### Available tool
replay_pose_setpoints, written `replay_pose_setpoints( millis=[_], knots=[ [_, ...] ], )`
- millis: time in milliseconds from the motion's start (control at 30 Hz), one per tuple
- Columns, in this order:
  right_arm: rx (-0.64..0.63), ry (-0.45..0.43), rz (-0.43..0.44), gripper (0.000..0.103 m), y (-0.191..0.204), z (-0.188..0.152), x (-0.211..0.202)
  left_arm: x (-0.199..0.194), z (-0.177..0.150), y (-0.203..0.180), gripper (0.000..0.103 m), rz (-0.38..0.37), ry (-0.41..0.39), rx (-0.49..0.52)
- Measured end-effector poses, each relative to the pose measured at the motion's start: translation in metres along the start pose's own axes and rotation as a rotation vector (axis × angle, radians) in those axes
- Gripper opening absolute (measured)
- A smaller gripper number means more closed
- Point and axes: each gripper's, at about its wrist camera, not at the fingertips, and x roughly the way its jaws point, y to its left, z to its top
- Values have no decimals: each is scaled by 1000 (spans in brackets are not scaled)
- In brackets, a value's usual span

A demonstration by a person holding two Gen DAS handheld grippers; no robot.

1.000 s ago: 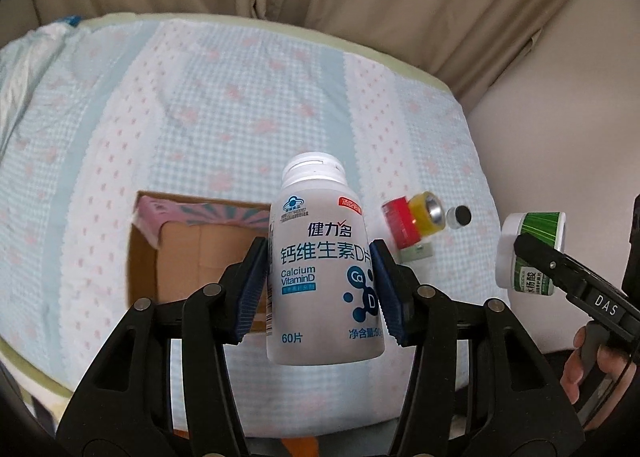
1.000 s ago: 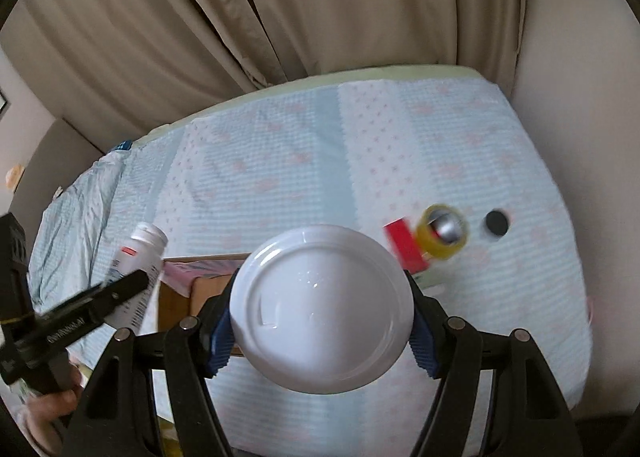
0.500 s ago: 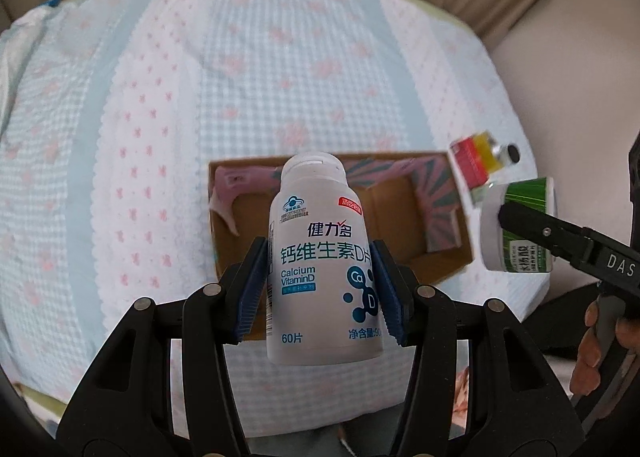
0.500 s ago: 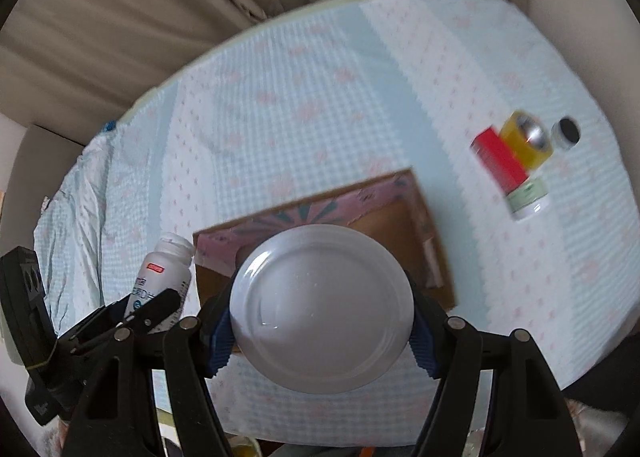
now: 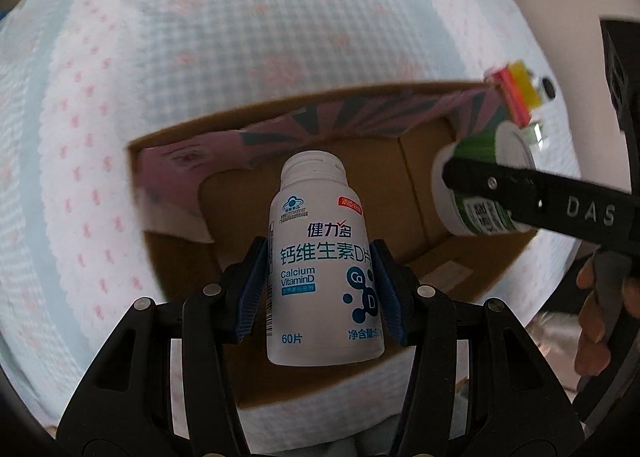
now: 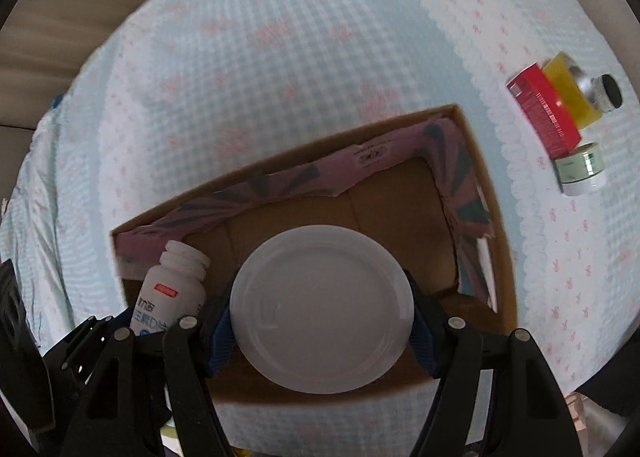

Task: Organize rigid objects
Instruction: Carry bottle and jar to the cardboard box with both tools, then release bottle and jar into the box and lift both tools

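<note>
Above box (image 5: pixel 472 281): white Ca/vit-D bottle (image 5: pixel 324 257)

- Two hand-held grippers: left hand-held gripper (image 5: pixel 320 289), right hand-held gripper (image 6: pixel 322 321).
- One white vitamin bottle (image 5: pixel 322 257), clamped in the left one.
- One green-labelled jar (image 5: pixel 476 193) with a white lid, clamped in the right one.
- One open cardboard box (image 6: pixel 486 193), brown with pink printed flaps.
- One red carton (image 6: pixel 542 113) on the bed, outside the box.
- One yellow container (image 6: pixel 568 91) just beside the carton.
- One small black-capped jar (image 6: pixel 608 93) next to the yellow one.
- One low round tin (image 6: pixel 580 169) with a green band.
- One bed cover (image 6: pixel 280 57), blue-and-white with pink dots.
- One bare hand (image 5: pixel 600 321) at the right edge.
</note>
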Motion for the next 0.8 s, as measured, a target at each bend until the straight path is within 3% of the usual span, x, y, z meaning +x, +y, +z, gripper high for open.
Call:
replay_pose_setpoints(
  millis=[167, 333, 367, 400, 433, 467, 800],
  knots=[
    [27, 57, -4, 67, -10, 7, 25, 28, 7, -6, 47, 21, 62, 54],
    [42, 58, 2, 67, -15, 13, 30, 35, 13, -15, 49, 56, 74, 101],
    [33, 56, -6, 68, -14, 14, 30, 34, 15, -16, 55, 71, 66, 112],
    [21, 67, -17, 82, -13, 15, 31, 32, 15, -17, 88, 79, 63, 118],
    [16, 72, -14, 95, -14, 17, 31, 31, 16, -18, 101, 82, 63, 121],
    [16, 65, 4, 103, -14, 18, 30, 30, 15, -18, 103, 75, 59, 122],
    [19, 39, 0, 103, -25, 8, 17, 26, 0, -6, 103, 83, 53, 105]
  ],
)
